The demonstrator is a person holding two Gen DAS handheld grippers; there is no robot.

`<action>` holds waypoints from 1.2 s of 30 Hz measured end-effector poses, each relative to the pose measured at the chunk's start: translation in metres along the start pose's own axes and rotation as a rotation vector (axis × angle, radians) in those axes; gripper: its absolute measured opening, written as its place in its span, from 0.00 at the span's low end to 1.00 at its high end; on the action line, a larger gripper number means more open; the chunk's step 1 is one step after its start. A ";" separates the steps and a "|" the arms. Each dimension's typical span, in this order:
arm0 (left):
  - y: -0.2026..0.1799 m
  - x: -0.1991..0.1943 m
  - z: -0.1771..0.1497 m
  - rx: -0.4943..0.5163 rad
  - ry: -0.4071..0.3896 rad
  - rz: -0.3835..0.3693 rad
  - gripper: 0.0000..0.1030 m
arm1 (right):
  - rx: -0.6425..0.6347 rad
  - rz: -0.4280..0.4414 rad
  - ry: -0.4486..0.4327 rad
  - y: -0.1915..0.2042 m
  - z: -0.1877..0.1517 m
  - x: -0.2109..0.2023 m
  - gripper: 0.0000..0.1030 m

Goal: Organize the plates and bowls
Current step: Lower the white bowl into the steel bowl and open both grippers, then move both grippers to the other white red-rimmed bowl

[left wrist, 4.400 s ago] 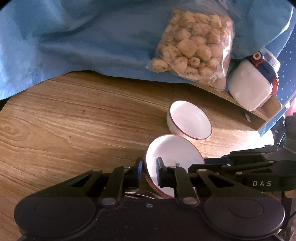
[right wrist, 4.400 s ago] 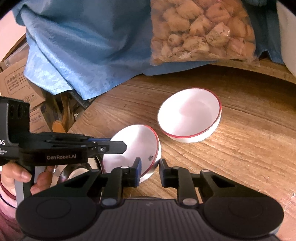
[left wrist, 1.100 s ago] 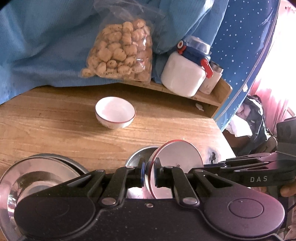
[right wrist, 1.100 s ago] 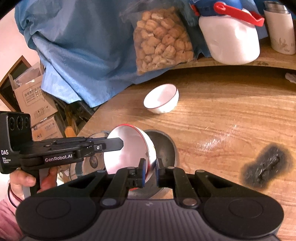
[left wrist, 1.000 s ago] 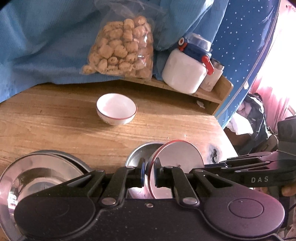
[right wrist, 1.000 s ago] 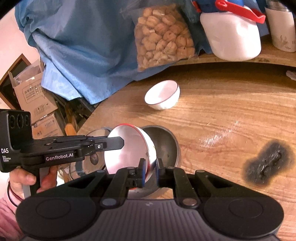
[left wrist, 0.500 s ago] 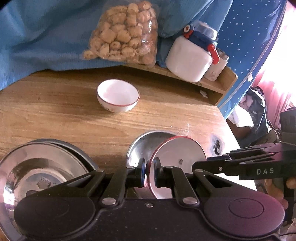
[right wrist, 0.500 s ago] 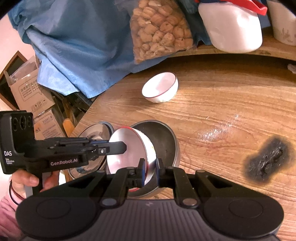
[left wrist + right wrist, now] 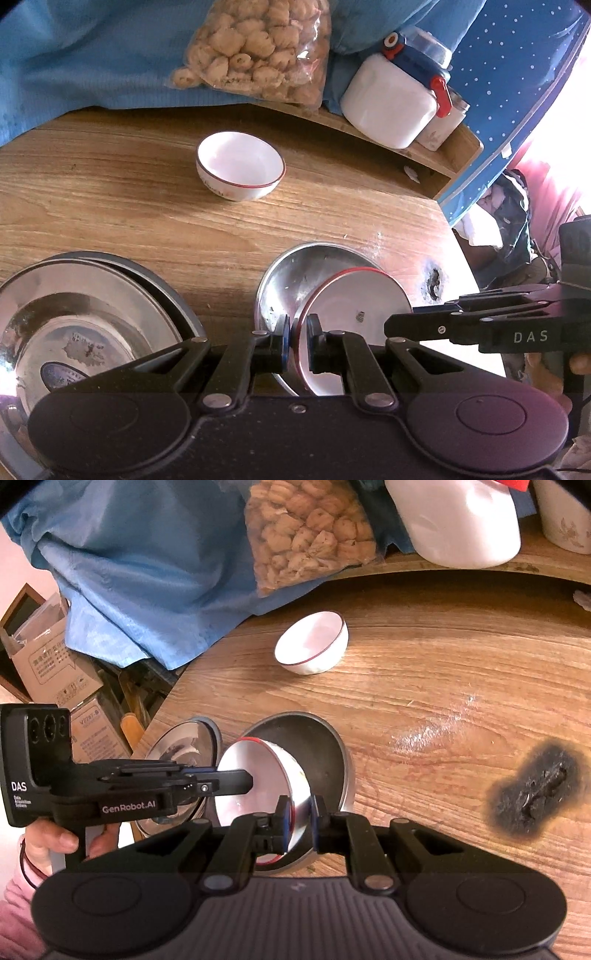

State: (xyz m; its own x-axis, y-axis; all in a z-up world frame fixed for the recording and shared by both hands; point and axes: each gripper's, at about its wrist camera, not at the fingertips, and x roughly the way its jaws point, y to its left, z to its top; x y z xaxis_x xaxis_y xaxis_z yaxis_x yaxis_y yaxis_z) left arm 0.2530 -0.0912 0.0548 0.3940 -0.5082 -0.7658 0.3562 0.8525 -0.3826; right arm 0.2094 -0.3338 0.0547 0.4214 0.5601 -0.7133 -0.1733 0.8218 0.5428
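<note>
White red-rimmed bowl (image 9: pixel 351 302): I hold it tilted, rim clamped by both left gripper (image 9: pixel 298 334) and right gripper (image 9: pixel 300 814), over the steel bowl (image 9: pixel 291 273). Not yet nested. Second white bowl (image 9: pixel 240 170) remains loose on the table (image 9: pixel 110 206); steel plates (image 9: pixel 85 314) already stacked.

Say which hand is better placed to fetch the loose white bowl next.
Probably right: the loose bowl lies straight ahead of the right gripper, off-axis for the left gripper. Both now clamp the tilted bowl.
</note>
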 end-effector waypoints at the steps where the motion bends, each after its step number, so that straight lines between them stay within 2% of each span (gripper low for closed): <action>1: 0.000 0.000 0.001 0.000 0.000 0.005 0.09 | -0.002 -0.001 0.000 0.001 0.000 0.000 0.13; 9: 0.001 0.003 0.006 0.009 0.006 0.015 0.09 | 0.002 -0.003 0.032 0.001 0.004 0.008 0.14; 18: 0.001 0.003 0.008 0.012 -0.011 0.003 0.19 | -0.012 -0.016 0.011 0.000 0.007 0.003 0.17; 23: 0.000 0.000 0.010 0.007 -0.029 -0.013 0.29 | -0.053 -0.027 -0.020 0.006 0.006 -0.003 0.18; 28: 0.001 -0.009 0.013 0.004 -0.058 -0.024 0.32 | -0.083 -0.020 -0.047 0.011 0.007 -0.010 0.19; 30: 0.003 -0.013 0.014 0.004 -0.074 -0.035 0.38 | -0.104 -0.019 -0.065 0.012 0.007 -0.013 0.24; 32: 0.004 -0.019 0.015 0.009 -0.112 -0.024 0.59 | -0.120 -0.022 -0.086 0.012 0.008 -0.016 0.34; 34: 0.007 -0.024 0.018 0.014 -0.161 -0.016 0.68 | -0.123 -0.028 -0.103 0.010 0.011 -0.018 0.38; 36: 0.012 -0.028 0.022 -0.004 -0.206 -0.017 0.73 | -0.117 -0.029 -0.117 0.007 0.014 -0.019 0.46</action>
State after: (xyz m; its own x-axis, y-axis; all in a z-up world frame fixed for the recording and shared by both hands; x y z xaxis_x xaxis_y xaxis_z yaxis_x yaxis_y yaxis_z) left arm 0.2651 -0.0697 0.0828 0.5532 -0.5367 -0.6372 0.3613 0.8437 -0.3970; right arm 0.2123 -0.3405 0.0778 0.5269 0.5258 -0.6678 -0.2593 0.8477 0.4628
